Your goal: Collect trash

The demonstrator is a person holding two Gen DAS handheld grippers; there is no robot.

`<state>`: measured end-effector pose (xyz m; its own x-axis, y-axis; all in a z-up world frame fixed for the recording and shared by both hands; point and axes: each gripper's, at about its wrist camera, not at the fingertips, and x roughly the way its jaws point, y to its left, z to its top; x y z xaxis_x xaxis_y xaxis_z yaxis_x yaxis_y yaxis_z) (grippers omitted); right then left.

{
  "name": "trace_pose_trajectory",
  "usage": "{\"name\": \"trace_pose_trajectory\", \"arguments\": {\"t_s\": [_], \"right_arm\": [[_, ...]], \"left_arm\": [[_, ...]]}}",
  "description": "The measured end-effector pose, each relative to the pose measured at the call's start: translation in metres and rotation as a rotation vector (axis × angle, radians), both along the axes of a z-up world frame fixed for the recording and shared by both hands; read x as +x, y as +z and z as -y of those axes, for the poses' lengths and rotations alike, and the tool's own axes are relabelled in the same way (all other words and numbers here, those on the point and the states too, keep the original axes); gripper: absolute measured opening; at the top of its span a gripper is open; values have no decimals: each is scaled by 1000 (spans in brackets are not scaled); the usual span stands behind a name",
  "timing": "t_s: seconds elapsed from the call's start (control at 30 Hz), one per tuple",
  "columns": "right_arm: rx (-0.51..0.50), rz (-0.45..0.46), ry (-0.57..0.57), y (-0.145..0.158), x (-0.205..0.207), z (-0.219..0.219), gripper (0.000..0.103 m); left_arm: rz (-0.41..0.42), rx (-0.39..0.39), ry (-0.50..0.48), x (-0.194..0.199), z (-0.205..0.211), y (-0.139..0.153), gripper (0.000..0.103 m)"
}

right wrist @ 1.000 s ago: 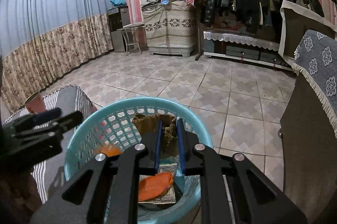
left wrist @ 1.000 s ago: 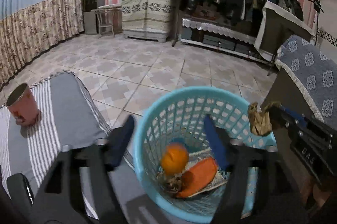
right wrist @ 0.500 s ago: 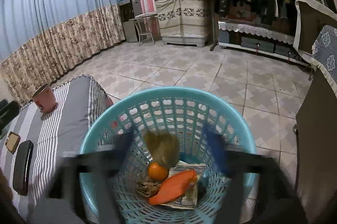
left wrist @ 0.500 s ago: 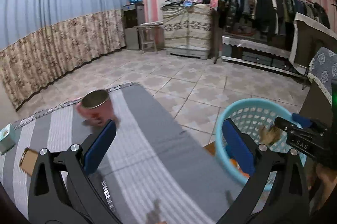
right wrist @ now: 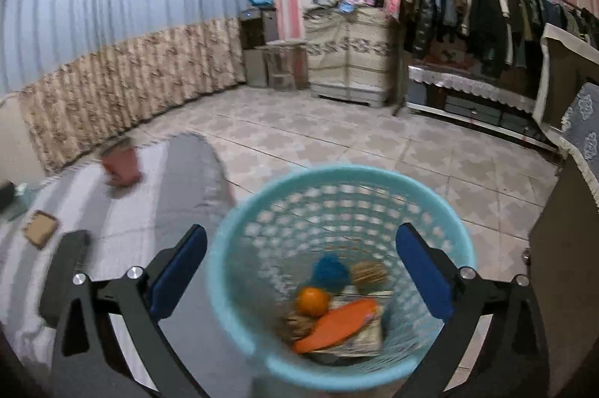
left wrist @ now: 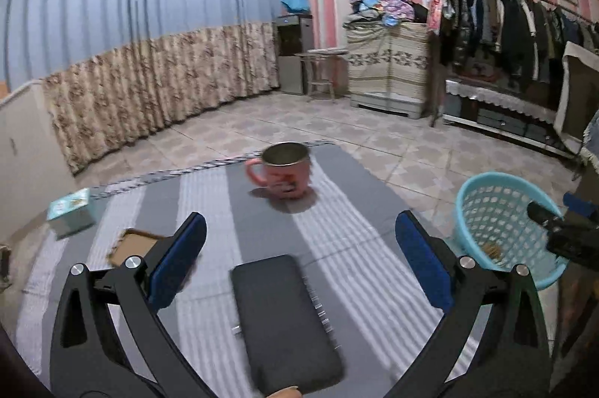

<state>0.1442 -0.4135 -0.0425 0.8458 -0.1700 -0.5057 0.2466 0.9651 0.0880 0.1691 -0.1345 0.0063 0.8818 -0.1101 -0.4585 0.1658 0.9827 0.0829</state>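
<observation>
A light-blue mesh basket (right wrist: 337,173) stands on the floor beside the table; it holds an orange (right wrist: 312,300), an orange wrapper (right wrist: 337,325), a blue ball (right wrist: 331,272), a brown crumpled wad (right wrist: 368,272) and some paper. My right gripper (right wrist: 299,239) hovers over the basket, its jaws opening, with nothing between them. My left gripper (left wrist: 299,225) is open and empty over the striped table (left wrist: 337,233). A black flat case (left wrist: 284,319) lies just under it. A brown cardboard scrap (left wrist: 129,246) lies to its left.
A pink mug (left wrist: 282,173) stands at the table's far end and a teal box (left wrist: 71,216) at its left edge. The basket (left wrist: 501,229) sits off the table's right side, near a dark cabinet (right wrist: 569,267). Tiled floor stretches beyond to a clothes rack.
My left gripper swung left from the basket to over the table and opened wide. My right gripper opened, and the brown wad it held dropped into the basket.
</observation>
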Motion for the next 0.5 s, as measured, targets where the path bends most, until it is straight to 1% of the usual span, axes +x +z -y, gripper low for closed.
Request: {"name": "trace_pose_trajectory", "arguments": {"t_s": [0.1, 0.2, 0.27, 0.37, 0.5], "right_arm": [[-10, 18, 50, 14, -10, -30, 99], [-16, 41, 116, 22, -26, -68, 99], [-10, 58, 149, 22, -42, -92, 99], [-7, 72, 163, 19, -64, -120, 99], [-44, 78, 179, 18, -84, -146, 99]], "left_arm": [[15, -19, 21, -20, -19, 4, 98], [36, -20, 47, -40, -36, 7, 98], [38, -32, 58, -53, -49, 7, 98], [43, -39, 74, -73, -65, 2, 98], [52, -29, 124, -100, -84, -5, 98]]}}
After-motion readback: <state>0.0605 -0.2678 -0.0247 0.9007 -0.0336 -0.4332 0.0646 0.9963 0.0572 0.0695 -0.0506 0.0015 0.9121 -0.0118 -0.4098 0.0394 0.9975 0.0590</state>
